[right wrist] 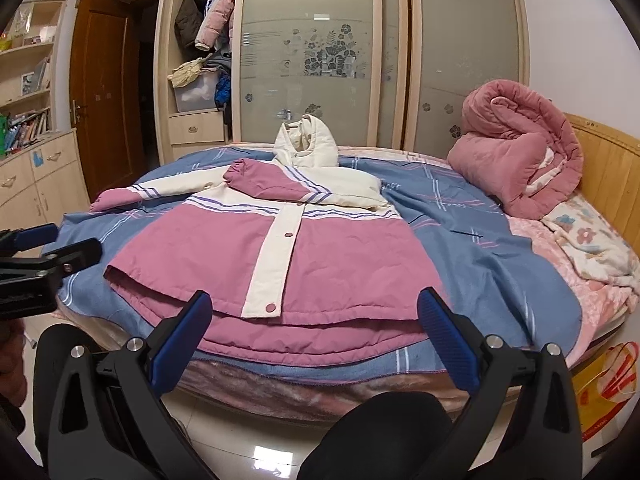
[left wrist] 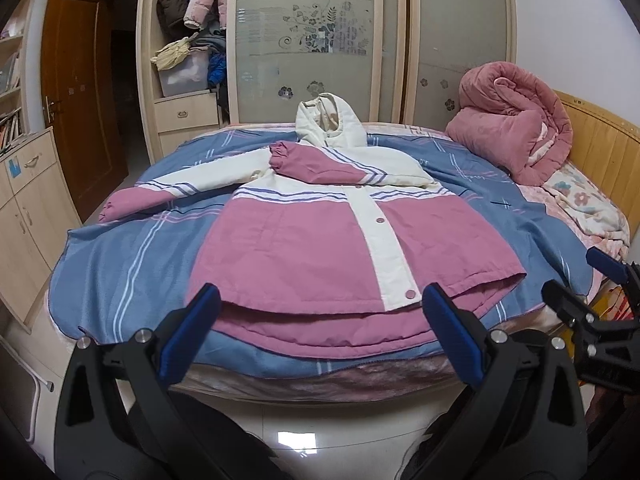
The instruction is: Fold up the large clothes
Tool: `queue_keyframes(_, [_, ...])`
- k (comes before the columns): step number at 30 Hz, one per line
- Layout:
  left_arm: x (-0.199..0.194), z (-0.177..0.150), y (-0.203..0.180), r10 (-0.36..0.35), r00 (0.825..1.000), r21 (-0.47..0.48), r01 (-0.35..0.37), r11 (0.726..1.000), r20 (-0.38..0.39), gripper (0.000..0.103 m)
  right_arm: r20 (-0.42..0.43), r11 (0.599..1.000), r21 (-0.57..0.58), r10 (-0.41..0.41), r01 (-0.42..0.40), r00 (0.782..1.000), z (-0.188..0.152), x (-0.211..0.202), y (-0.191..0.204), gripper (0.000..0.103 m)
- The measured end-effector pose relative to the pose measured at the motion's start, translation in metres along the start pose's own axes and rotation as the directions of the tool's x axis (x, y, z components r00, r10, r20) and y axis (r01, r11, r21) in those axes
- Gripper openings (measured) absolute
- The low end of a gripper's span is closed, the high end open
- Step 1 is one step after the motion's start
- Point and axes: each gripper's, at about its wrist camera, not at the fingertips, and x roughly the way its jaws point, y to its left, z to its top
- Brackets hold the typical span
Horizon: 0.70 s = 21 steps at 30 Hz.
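A pink and cream hooded jacket (left wrist: pixel 304 236) lies face up on the blue striped bedspread (left wrist: pixel 120 264), hem toward me; it also shows in the right wrist view (right wrist: pixel 224 256). Its right sleeve (left wrist: pixel 320 166) is folded across the chest; the other sleeve (left wrist: pixel 160 192) stretches out to the left. The cream hood (left wrist: pixel 328 120) points to the wardrobe. My left gripper (left wrist: pixel 320 300) is open and empty, just short of the hem. My right gripper (right wrist: pixel 316 308) is open and empty, also just short of the hem. Each gripper shows at the edge of the other's view.
A rolled pink quilt (left wrist: pixel 516 120) lies at the bed's far right by the wooden headboard (left wrist: pixel 600 140). A wardrobe with frosted sliding doors (left wrist: pixel 320 40) stands behind the bed. A brown door (left wrist: pixel 76 92) and cabinets (left wrist: pixel 28 208) are at left. A printed bag (right wrist: pixel 604 384) hangs at the bed's near right corner.
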Motion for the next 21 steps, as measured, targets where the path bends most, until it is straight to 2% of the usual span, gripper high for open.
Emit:
queue_keyframes(11, [0.013, 0.001, -0.021, 0.026, 0.999, 0.036, -0.025, 0.999, -0.021, 0.101, 0.005, 0.997, -0.023, 0.068, -0.068, 0.998, -0.005, 0.004, 0.004, 0.102])
queue_keyframes(21, [0.024, 0.003, -0.028, 0.052, 0.998, 0.047, -0.05, 0.998, -0.041, 0.101, -0.001, 0.996, 0.003, 0.088, -0.088, 0.996, -0.006, 0.013, -0.005, 0.102])
